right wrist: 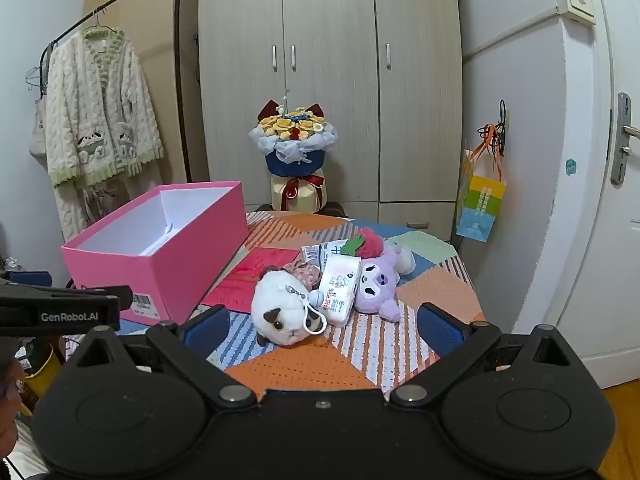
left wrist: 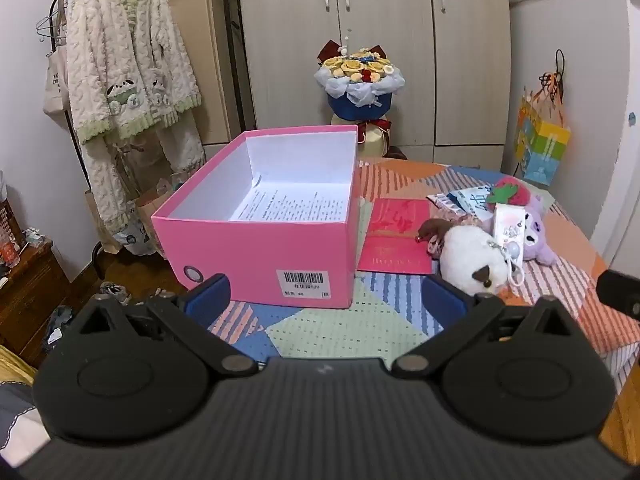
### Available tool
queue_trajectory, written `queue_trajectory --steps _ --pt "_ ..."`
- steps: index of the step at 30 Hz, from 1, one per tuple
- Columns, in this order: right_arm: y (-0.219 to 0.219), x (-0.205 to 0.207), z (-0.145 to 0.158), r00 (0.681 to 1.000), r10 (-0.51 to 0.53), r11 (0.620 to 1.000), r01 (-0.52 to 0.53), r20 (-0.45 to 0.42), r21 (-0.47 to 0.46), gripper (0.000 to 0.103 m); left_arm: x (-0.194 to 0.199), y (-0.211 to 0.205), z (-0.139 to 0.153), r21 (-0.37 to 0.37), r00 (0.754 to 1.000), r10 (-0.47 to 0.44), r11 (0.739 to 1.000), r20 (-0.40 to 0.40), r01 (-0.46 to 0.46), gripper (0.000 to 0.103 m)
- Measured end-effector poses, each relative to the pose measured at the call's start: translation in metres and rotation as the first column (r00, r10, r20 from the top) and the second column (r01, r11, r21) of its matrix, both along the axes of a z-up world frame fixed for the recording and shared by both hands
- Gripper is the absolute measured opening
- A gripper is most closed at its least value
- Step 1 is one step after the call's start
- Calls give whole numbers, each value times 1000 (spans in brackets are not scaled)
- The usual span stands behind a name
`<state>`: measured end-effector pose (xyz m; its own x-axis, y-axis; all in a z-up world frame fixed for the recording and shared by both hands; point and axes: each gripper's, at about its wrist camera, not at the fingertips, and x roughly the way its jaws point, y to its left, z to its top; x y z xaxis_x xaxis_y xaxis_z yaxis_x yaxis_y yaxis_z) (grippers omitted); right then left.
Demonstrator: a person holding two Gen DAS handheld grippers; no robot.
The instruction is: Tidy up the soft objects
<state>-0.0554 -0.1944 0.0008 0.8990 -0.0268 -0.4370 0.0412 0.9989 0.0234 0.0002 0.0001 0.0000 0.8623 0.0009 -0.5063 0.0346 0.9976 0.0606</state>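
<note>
The right gripper is hovering wide open and empty just short of the white plush, which is lying straight ahead, its length running away toward the purple plush. The left gripper, equally wide, is facing the pink box (nothing inside but paper). Everything is sitting on a patterned cloth in a bedroom with wardrobes.

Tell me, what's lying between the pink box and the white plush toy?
A red card lies flat between the pink box and white plush, seen in both views.
</note>
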Motion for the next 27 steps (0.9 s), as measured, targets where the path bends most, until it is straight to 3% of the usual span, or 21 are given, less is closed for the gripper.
queue_trajectory --steps 10,21,27 --pt "-2 -1 -7 1000 3 1000 -3 -13 -5 101 1 -1 -7 11 1000 -8 1000 11 8 103" --pt "-4 -7 -6 1000 -2 1000 2 -20 -4 101 -12 10 -10 -49 998 -32 998 53 35 101" --pt "-7 -11 -10 999 -23 999 22 -26 -24 101 -14 3 -14 -38 998 -46 998 45 48 102"
